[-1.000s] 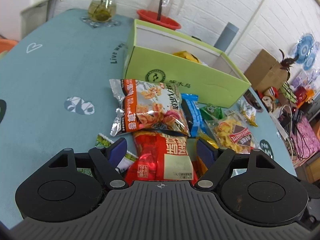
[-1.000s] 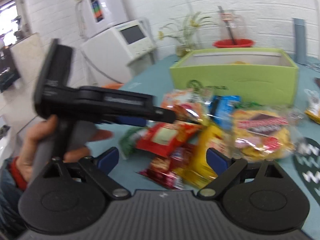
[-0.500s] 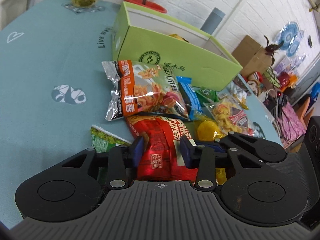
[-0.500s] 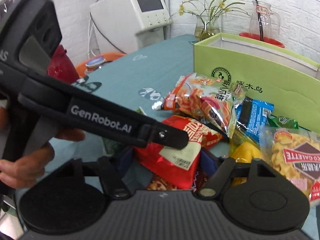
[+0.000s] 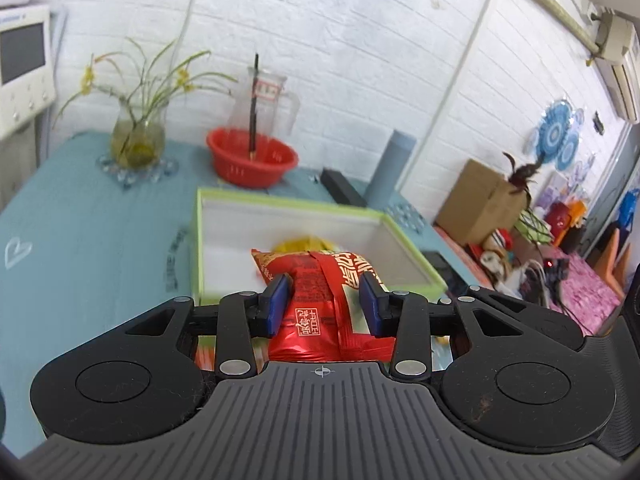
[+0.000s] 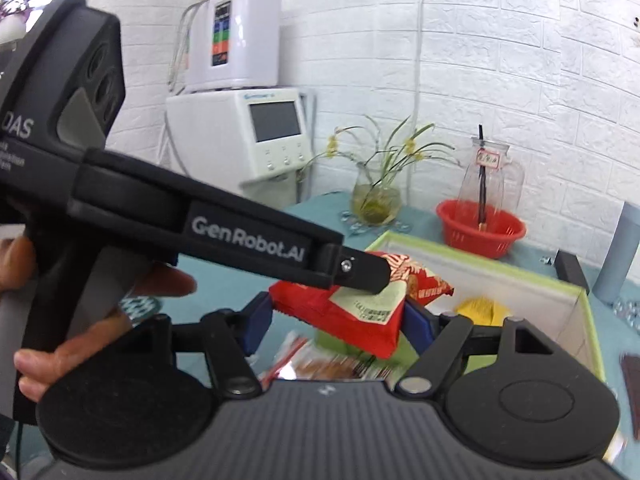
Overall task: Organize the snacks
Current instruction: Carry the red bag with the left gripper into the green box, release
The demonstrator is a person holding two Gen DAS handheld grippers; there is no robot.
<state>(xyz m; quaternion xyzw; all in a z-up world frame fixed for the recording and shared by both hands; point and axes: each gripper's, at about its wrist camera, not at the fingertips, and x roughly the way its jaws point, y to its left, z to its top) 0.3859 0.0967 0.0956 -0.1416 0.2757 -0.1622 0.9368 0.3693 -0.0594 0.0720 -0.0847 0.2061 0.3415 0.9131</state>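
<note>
The left tongs pinch a red snack bag between their blue pads, the foil bulging out ahead of them and lifted clear of the table; in the right wrist view the same red bag hangs from the tip of the left tongs' black arm, with a person's hand wrapped round the grip at the left edge. The right tongs sit close beneath and around that bag; their jaws are opening, the bag lies between them, and whether their pads touch it I cannot tell, since the bag hides the inner faces. Below the red bag, just past the right tongs, more snack packets lie blurred on the table.

Beyond the bag stands an open green box with a white lining; a yellow packet rests inside it, and the red bag hangs over the box's near edge. Behind the box, on the teal table, a red basin holds a clear jug with a dark stick in it; to its left a glass vase carries thin green stems and yellow flowers; to its right a grey cylinder stands upright near a flat black object. At the far side rises a white brick wall; a white machine with a screen stands at the table's end, and a cardboard box sits off to the right among clutter.
</note>
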